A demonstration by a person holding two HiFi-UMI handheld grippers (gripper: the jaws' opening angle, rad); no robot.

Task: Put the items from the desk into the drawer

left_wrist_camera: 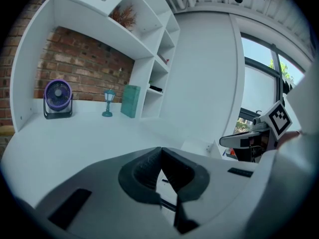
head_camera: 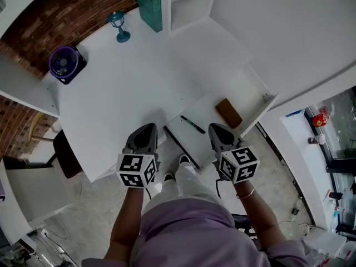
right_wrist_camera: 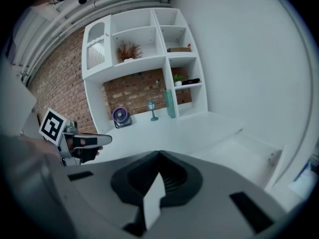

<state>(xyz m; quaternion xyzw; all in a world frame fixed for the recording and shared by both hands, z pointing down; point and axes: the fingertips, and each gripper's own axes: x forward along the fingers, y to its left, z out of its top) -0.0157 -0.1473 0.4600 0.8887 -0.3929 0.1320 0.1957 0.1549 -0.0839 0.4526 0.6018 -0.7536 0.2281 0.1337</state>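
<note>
The head view looks steeply down on the desk and drawer from well above. Both gripper views look low across the desk toward the fan, seen in all three.

At ten o'clock a purple fan stood against the brick wall. I saw a small teal lantern toward eleven. At twelve a teal book stood just beside the white shelf unit, whose upper shelves held a dried plant and a little potted plant. A dark chair sat at eight o'clock.
</note>
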